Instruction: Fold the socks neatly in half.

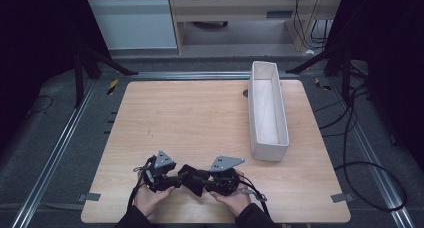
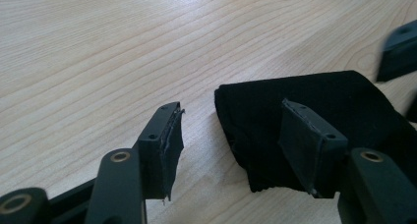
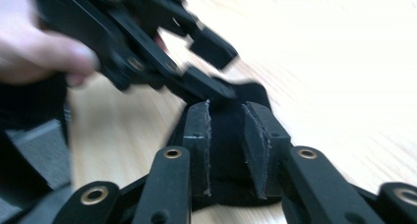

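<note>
Black cloth point(image 1: 192, 179), maybe ribbed; pale wood-grain table point(image 1: 200, 118); white bin point(image 1: 268, 110).

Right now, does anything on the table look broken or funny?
Yes: the rubber pad on one jaw of the left gripper looks frayed and peeling along its edge. The folded black cloth and white bin look fine.

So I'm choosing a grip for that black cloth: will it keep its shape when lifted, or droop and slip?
The black cloth lies folded with soft, rounded edges, so it will probably sag once lifted. Its ribbed knit looks grippy rather than slippery. It also seems light, so a push would likely bunch it on the table rather than slide it.
</note>
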Tool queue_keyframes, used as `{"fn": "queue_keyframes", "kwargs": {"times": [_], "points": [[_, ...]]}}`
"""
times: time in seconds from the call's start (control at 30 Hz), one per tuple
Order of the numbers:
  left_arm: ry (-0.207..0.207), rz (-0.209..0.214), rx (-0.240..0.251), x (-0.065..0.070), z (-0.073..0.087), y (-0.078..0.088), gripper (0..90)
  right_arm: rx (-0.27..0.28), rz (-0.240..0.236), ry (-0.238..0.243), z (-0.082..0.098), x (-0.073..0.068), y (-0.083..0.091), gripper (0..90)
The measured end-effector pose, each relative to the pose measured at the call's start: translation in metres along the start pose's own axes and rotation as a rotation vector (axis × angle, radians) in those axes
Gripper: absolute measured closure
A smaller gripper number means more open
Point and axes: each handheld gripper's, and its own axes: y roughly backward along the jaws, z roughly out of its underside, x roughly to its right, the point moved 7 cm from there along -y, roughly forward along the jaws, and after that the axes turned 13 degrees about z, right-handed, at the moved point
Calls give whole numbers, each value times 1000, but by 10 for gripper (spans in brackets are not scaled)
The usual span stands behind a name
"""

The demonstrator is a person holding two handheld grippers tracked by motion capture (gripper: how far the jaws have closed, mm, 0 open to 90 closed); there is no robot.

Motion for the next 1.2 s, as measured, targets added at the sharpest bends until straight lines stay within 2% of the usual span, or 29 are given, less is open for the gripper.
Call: {"fn": "queue_keyframes", "kwargs": {"times": [0.13,0.2,0.33,0.5,0.6,0.7,0.73,0.9,0.97,1.03,1.2], "points": [[-4,1,10,1,3,-1,405,-66,11,21,17,2,-11,680],[5,10,13,0,3,-2,405,-72,5,15,20,1,-12,679],[17,20,31,0,2,-1,403,-82,7,38,24,-1,-11,675],[20,25,82,5,-3,15,404,-87,8,24,25,0,-9,669],[2,2,66,7,1,19,399,-87,8,23,25,-1,-8,666],[2,-15,20,3,9,11,402,-86,3,15,23,-1,-8,651],[8,-12,20,1,9,9,404,-83,-7,14,20,-1,-7,643],[14,-14,16,-3,9,7,404,-1,10,-21,1,9,-6,669],[8,-15,17,-4,8,5,405,-21,57,-2,2,18,-11,686],[2,-17,17,-6,6,3,404,-60,74,-8,11,24,-16,703],[-1,-26,18,-8,-1,-4,405,-94,50,-21,21,22,-12,716]]}}
